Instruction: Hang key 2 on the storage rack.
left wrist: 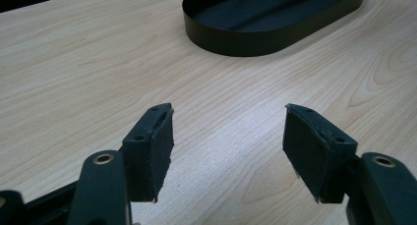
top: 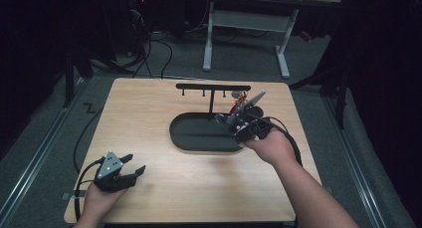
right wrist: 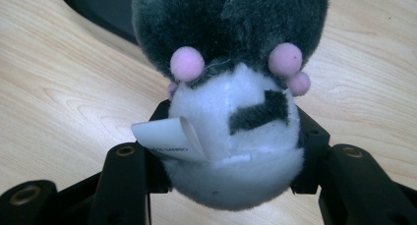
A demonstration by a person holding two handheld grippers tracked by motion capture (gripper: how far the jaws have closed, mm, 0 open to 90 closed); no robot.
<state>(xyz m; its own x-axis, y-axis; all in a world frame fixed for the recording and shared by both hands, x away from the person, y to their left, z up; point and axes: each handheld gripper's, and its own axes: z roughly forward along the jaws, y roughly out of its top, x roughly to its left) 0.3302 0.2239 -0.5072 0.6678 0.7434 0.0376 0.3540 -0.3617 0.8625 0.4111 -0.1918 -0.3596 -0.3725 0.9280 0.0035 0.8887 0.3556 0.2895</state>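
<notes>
High view: right gripper (top: 238, 119) raised over the right end of the black oval tray (top: 185, 138), toward the table's (top: 149, 108) far right corner, carrying a small plush toy (top: 225, 119), apparently on its way to the black hook rack (top: 213, 87) rising from the tray's far rim, since the rack's pegs suit a hanging charm. Something red and gold (top: 240, 98) dangling just under the rack's right end, perhaps the toy's strap or another charm; too small and dim to tell. Left gripper (top: 133, 169) parked at the near left corner of the table, clear of the work, touching nothing.

Left gripper view: pads (left wrist: 157, 151) spread wide apart with only bare wood between them, resting idle; near wall of the tray (left wrist: 236, 38) across the top, far end cut off by the frame.

Right gripper view: jaws pinching the plush toy (right wrist: 236, 136) on both flanks of its white belly, squeezed firmly enough to dent the fur. Dark grey upper body, pink pom-poms (right wrist: 187, 64), a white label (right wrist: 169, 139) curling out at the left. Head or face cut off at the top edge; hanging loop hidden behind the body.
</notes>
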